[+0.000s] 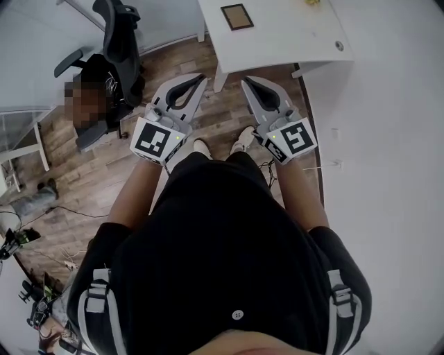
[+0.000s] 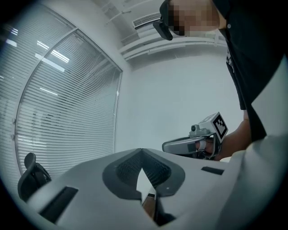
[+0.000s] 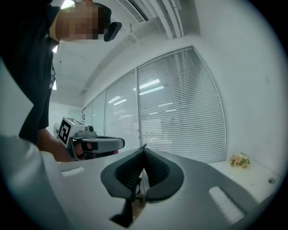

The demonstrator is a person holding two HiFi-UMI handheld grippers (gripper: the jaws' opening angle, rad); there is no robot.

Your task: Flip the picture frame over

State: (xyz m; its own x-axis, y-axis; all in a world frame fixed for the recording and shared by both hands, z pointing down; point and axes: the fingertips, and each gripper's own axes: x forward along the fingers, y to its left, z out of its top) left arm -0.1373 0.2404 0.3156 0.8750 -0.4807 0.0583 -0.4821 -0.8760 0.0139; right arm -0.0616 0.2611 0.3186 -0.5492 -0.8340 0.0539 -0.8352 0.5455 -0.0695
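Right gripper (image 1: 247,81): jaws closed tip to tip with nothing between them. It is held level in front of the body, pointing to 12 o'clock in the head view.
Left gripper (image 1: 200,78): likewise closed and empty. It sits level at the right gripper's 9 o'clock, near it but not touching.
Reason for pose: judged a ready stance. Both tools are parked side by side and aimed at the work, and the task is not yet begun.
Picture frame (image 1: 237,16): lies flat on the white table (image 1: 277,41) at 12 o'clock, well apart from both grippers. It has a brown border and a dark centre; which face is up cannot be told.
Flowers (image 3: 240,160): on the table toward 1 o'clock, clear of the frame.
Office chair (image 1: 114,41): at 10 o'clock, off the approach line.
Next need: the jaws probably must open, and the flat frame calls for an edge grip.
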